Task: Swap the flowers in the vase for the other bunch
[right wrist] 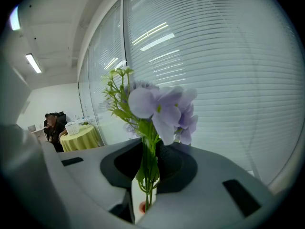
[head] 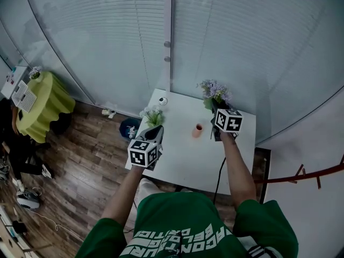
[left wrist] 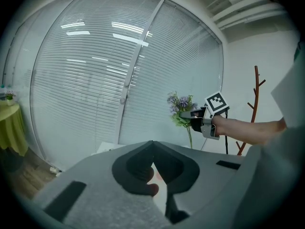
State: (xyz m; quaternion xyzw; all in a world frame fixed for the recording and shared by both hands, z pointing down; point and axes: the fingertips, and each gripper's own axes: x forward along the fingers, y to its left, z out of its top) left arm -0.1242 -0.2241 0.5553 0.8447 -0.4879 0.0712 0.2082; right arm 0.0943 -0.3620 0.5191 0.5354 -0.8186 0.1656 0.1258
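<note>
Overhead, the right gripper (head: 216,107) holds the purple bunch (head: 215,92) just beyond the vase (head: 198,130) on the white table (head: 183,160); advisable: keep stems upright. Left gripper view: left gripper (left wrist: 152,151) closed, nothing between. Right gripper view: jaws clamp the stems (right wrist: 147,176); slatted blinds (right wrist: 228,80) behind.

I wear a green short-sleeved T-shirt (head: 185,216) with white block lettering (head: 161,239) across the front. My left gripper (head: 155,128) and right gripper (head: 217,107) are smooth grey shells, with black pads (right wrist: 169,159) set in a dark hollow. Each carries a white marker cube (head: 144,153) printed with black squares, and a black cable (head: 219,173) trails from the right one
</note>
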